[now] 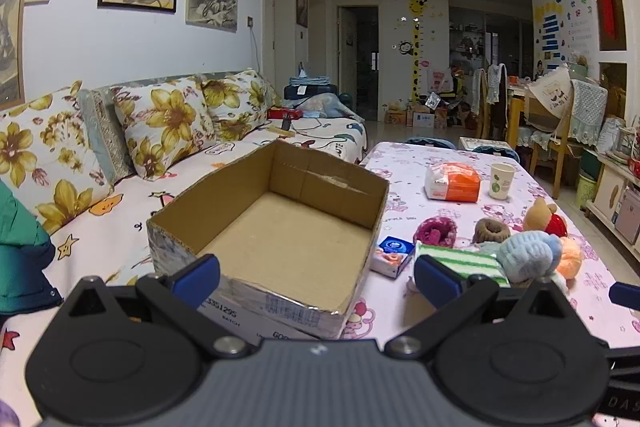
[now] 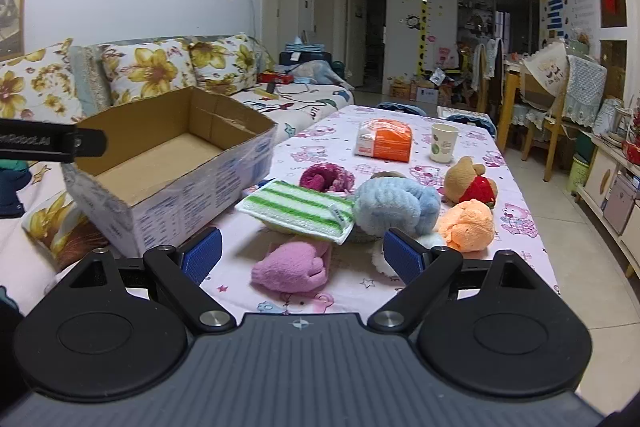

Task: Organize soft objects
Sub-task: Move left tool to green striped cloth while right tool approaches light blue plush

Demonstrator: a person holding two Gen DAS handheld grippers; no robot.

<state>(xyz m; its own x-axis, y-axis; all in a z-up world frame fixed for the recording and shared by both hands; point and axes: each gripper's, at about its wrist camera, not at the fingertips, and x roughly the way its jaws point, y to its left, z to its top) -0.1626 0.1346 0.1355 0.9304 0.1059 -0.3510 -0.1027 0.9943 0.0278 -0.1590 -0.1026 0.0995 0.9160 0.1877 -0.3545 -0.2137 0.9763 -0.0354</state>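
so far nothing lies inside the open brown cardboard box (image 1: 276, 231), which fills the centre of the left wrist view and sits at the left of the right wrist view. the soft things wait in a loose group on the table with the pink cartoon-print cloth (image 2: 404, 279), at the centre and right of the right wrist view.

the left gripper (image 1: 316, 277) has its blue pads spread wide, hanging at the near rim of the box and holding nothing. the right gripper (image 2: 302, 257) is also spread wide and empty, and the pink plush fabric piece (image 2: 290, 269) lies just in front of it, between the two fingers in the picture.

behind it are the green and white striped cloth pad (image 2: 298, 209), the light blue fluffy roll (image 2: 394, 203), the orange fluffy ball (image 2: 466, 221), the magenta knitted piece (image 2: 326, 179) and the small tan bear toy in a red shirt (image 2: 472, 183).

i judge all of these as light, squashy and not fragile. the pink piece will probably fold under pressure, so it seems best to pinch it across the thick rounded middle, deep between the pads. the striped pad looks flat and floppy, so a hold near one edge, with enough cloth taken in, should work.
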